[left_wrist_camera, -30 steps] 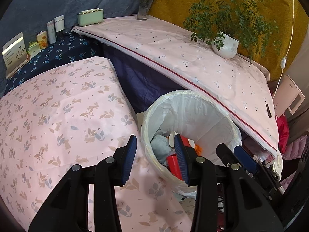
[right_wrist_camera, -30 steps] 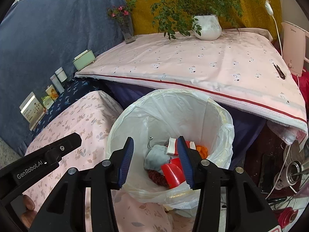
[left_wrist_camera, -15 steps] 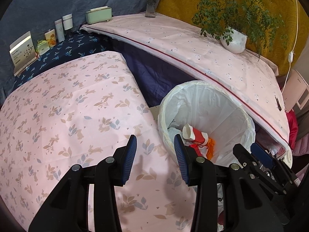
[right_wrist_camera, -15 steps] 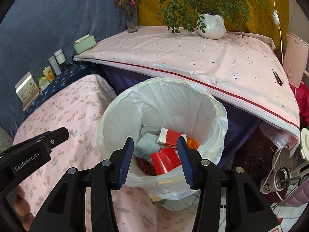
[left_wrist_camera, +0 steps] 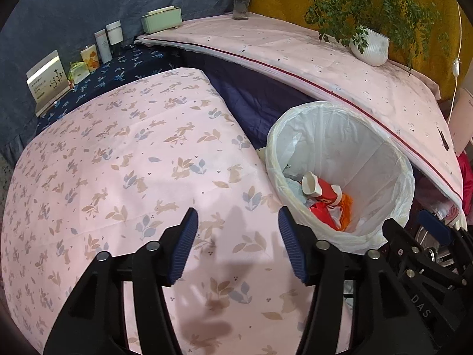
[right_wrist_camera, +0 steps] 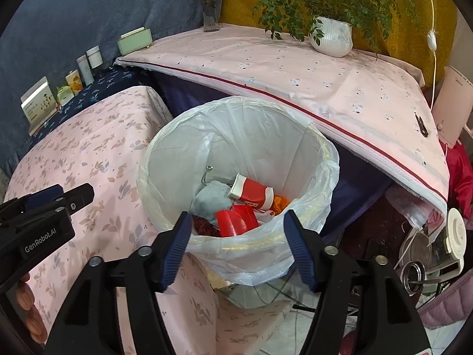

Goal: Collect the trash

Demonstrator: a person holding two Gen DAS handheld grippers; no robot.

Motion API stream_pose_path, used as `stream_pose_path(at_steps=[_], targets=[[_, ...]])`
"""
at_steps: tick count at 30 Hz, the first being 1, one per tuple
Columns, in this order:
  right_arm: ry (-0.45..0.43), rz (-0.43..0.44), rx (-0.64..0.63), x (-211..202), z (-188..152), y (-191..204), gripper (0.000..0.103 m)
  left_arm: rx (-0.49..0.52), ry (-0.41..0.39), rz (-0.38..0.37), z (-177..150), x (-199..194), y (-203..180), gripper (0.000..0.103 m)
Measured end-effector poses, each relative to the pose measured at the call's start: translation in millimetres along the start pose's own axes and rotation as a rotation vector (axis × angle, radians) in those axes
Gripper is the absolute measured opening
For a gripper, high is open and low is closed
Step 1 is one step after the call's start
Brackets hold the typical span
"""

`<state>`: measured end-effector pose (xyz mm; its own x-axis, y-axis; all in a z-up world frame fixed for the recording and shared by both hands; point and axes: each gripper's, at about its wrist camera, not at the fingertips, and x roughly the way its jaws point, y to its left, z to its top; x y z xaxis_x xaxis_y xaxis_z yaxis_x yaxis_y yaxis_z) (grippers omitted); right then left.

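Observation:
A round bin lined with a white plastic bag stands between the two cloth-covered tables. Inside lie a red and white paper cup, crushed red cups, a grey rag and orange scraps. My left gripper is open and empty above the pink rabbit-print tablecloth, left of the bin. My right gripper is open and empty, just above the bin's near rim. The left gripper also shows in the right wrist view.
A higher table with a pink cloth holds a potted plant, a flower vase and a green box. Bottles and cards line the blue-cloth shelf. Cluttered appliances sit at the right of the bin.
Both grippers have drawn back from the bin. The left one has swung left over the rabbit-print table, so the bin now sits to its right. Both stay open and empty.

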<state>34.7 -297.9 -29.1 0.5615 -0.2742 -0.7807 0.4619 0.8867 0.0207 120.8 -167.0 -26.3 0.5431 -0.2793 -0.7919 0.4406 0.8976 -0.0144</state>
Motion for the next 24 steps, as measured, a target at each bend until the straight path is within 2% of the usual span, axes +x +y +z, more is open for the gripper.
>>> stream_pose_path(at_steps=[4,7,11,15,24], targets=[[-0.007,-0.001,-0.016,-5.5,0.9,2.6,0.077,-0.001,-0.001,0.017,-2.9,-4.1,2.0,0.071],[-0.008,0.005,-0.031,-8.1,1.1,5.5,0.084,0.005,0.004,0.028,-4.7,-6.2,2.0,0.072],[-0.007,0.009,-0.050,-11.3,0.2,9.4,0.086,0.005,0.002,0.046,-6.6,-10.4,3.5,0.086],[-0.027,-0.010,-0.064,-16.3,-1.3,12.0,0.097,0.003,-0.002,0.066,-7.5,-15.0,5.5,0.088],[-0.040,-0.034,-0.063,-21.7,2.2,6.2,0.096,0.001,0.001,0.077,-10.7,-16.3,5.8,0.090]])
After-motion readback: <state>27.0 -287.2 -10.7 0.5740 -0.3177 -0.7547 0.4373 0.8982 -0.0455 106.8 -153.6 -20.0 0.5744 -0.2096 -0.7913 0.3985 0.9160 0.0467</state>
